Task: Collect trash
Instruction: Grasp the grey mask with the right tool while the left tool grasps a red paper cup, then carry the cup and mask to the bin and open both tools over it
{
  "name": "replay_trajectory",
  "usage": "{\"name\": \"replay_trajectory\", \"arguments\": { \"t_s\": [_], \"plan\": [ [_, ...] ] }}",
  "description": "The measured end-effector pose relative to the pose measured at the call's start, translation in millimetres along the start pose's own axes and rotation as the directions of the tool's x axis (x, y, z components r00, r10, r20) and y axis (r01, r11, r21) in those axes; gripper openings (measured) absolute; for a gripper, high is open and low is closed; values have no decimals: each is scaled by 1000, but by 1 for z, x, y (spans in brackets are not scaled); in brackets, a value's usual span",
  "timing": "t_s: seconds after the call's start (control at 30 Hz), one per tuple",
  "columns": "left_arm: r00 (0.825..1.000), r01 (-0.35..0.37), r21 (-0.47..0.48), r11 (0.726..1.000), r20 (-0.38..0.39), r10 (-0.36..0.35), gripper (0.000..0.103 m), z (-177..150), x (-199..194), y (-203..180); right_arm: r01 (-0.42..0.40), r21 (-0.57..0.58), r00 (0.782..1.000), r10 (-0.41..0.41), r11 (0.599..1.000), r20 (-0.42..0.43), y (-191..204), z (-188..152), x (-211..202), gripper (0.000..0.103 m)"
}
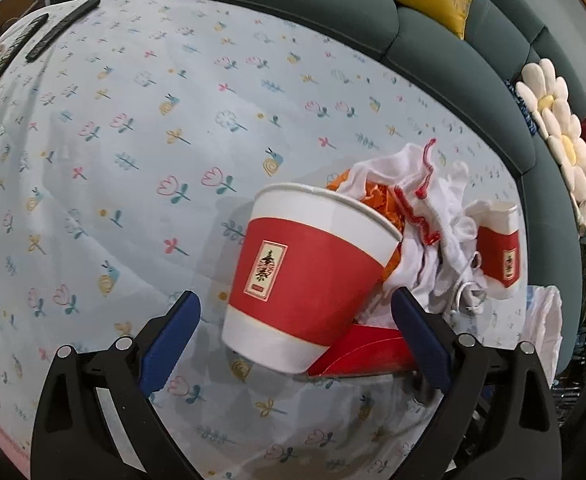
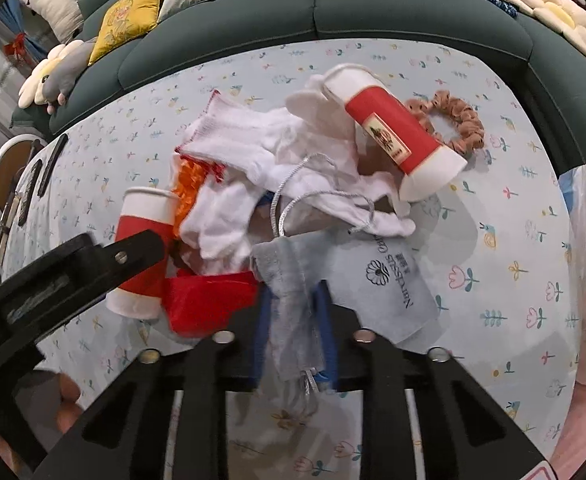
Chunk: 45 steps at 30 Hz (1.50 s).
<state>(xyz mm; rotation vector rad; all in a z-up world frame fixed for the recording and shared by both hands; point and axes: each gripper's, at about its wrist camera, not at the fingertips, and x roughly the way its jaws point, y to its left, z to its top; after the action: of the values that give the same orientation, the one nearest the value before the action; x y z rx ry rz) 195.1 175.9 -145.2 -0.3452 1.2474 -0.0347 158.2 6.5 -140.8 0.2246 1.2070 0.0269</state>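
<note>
The right gripper (image 2: 293,312) is pinching a grey fabric drawstring pouch (image 2: 289,280) between its blue pads, which are hiding the cloth's middle. The left gripper (image 1: 295,312) is standing wide, straddling a tilted red-and-white paper cup (image 1: 309,276) without visibly touching it. A red cardboard box (image 1: 367,354) is lying half hidden under that cup. Beyond, crumpled white gloves (image 2: 253,152) are covering something orange, hard to identify. A second red-and-white paper cup (image 2: 393,132) is lying toppled farther back on the floral tablecloth (image 1: 133,140).
</note>
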Motion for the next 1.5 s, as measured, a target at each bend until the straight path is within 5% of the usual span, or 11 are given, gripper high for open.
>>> {"name": "replay_trajectory", "arguments": {
  "t_s": [0.17,0.73,1.5],
  "plan": [
    [1000,5,15,1000,-25,-5,67,-6,6,-1,-23,16,1000,23,1000,5,-10,-3,-7,9],
    [998,2,13,1000,57,-3,67,-37,-45,-21,-93,59,987,84,994,135,-37,-10,-77,8],
    [983,26,291,956,166,-77,67,-89,-109,-169,-117,192,929,40,974,367,-139,-30,-192,9]
  ]
}}
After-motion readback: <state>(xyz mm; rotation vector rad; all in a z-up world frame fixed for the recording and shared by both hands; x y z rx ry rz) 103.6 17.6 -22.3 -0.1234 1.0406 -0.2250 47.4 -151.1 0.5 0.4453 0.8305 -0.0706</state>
